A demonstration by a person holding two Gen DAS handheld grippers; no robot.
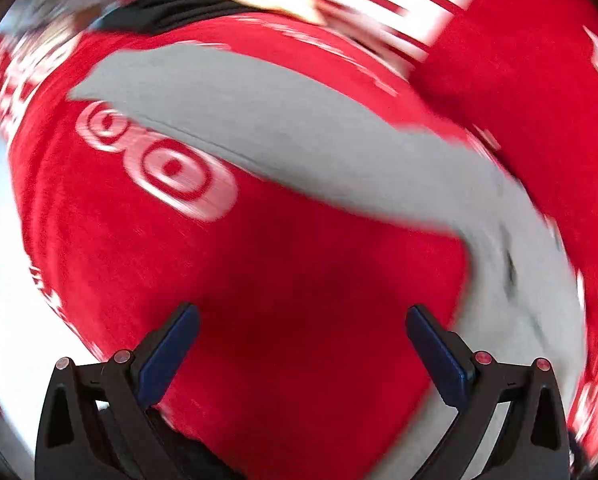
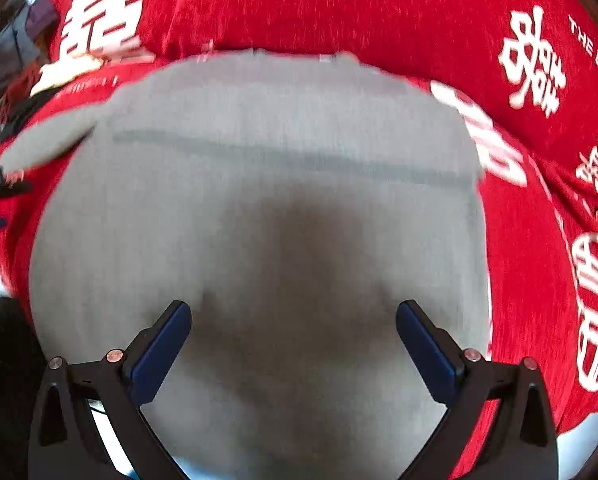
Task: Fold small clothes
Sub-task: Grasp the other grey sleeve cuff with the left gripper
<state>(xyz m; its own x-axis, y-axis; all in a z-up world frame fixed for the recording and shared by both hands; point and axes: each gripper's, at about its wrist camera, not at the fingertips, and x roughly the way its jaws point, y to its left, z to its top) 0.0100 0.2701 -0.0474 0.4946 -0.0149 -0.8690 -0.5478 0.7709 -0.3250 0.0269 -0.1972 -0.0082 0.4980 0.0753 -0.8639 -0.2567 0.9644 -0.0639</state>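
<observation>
Both my grippers are spread and empty: left gripper [image 1: 302, 316] over the red cloth [image 1: 299, 280] beside the grey garment [image 2: 259, 200], right gripper [image 2: 293, 312] above that garment.

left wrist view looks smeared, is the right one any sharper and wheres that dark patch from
Left wrist view: heavy motion blur smears the red cloth print. Right wrist view: sharper, lettering partly legible at right; the dark patch is a soft shadow on the grey garment, ahead of the open right tool.
</observation>
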